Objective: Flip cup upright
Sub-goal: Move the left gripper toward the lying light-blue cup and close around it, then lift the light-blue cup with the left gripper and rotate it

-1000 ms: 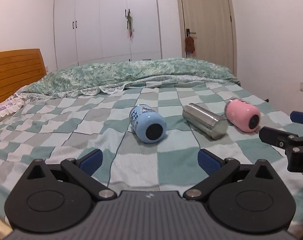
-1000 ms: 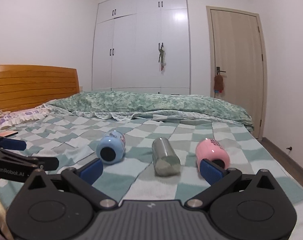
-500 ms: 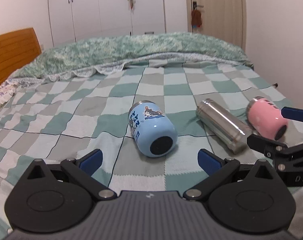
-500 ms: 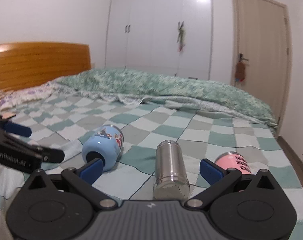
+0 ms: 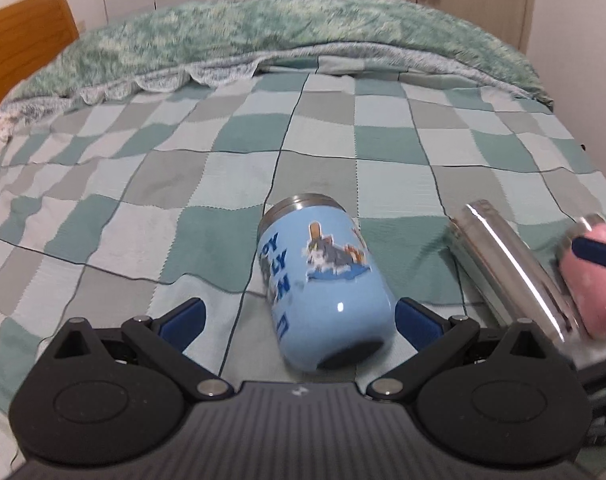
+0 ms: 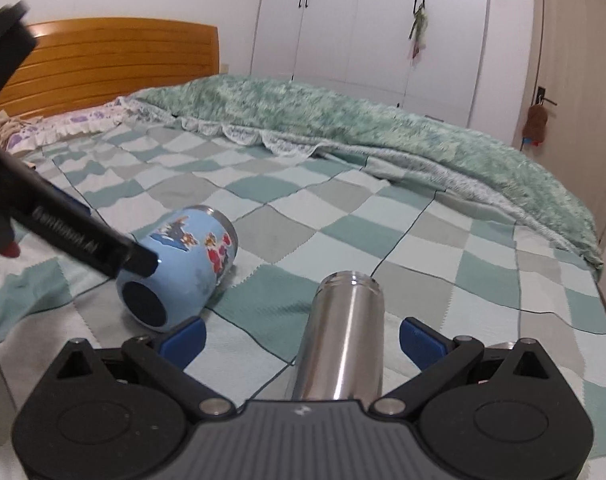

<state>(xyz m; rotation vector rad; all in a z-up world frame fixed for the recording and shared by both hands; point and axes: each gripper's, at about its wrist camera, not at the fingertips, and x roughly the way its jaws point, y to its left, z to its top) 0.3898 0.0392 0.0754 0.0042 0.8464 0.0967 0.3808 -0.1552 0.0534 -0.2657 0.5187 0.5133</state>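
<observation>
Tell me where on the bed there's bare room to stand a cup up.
Free: the checked blanket left of the blue cup, and the stretch between the cups and the rumpled green quilt. Crowded: the near right, where the blue cup, steel cup and pink cup lie in a row, with the left gripper and right gripper open around them.

Blue cup (image 5: pixel 323 280) sideways on bedspread (image 5: pixel 183 184)

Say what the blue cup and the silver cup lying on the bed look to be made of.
Blue cup: likely metal under glossy blue paint; bare steel-coloured rim, printed cartoons, a sharp highlight. Silver cup: apparently stainless steel, polished; mirror-like streaks run along its body.
</observation>
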